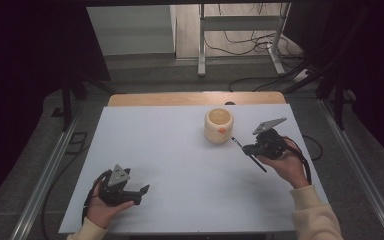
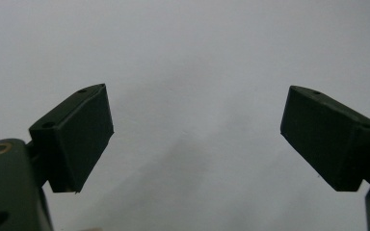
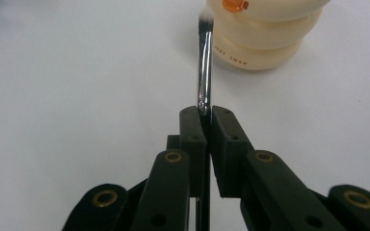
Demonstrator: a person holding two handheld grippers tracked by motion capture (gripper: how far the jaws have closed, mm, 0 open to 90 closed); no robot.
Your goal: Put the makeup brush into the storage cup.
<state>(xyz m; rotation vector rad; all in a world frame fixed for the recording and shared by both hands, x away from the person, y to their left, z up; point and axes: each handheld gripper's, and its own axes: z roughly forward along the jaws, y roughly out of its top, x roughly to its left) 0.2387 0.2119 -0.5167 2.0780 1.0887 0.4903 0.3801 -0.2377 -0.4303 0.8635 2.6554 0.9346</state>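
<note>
A cream ribbed cup (image 1: pixel 218 125) with an orange mark stands upright at the far middle of the white table (image 1: pixel 170 165). My right gripper (image 1: pixel 246 149) is just right of the cup, shut on a slim makeup brush (image 1: pixel 250 156). In the right gripper view the brush (image 3: pixel 205 62) sticks out past my right gripper (image 3: pixel 205 113), its metal ferrule and pale bristle tip pointing at the cup (image 3: pixel 265 33) from close by. My left gripper (image 1: pixel 142 191) rests low at the near left, a hand around it. Its own view shows my left gripper (image 2: pixel 196 137) open, with bare table between the pads.
The table's wooden far edge (image 1: pixel 195 98) shows behind the white sheet. Beyond it are a metal stand (image 1: pixel 240 35) and loose cables (image 1: pixel 260 47) on the floor. Dark curtains flank both sides. A cable (image 1: pixel 314 145) trails off the right edge.
</note>
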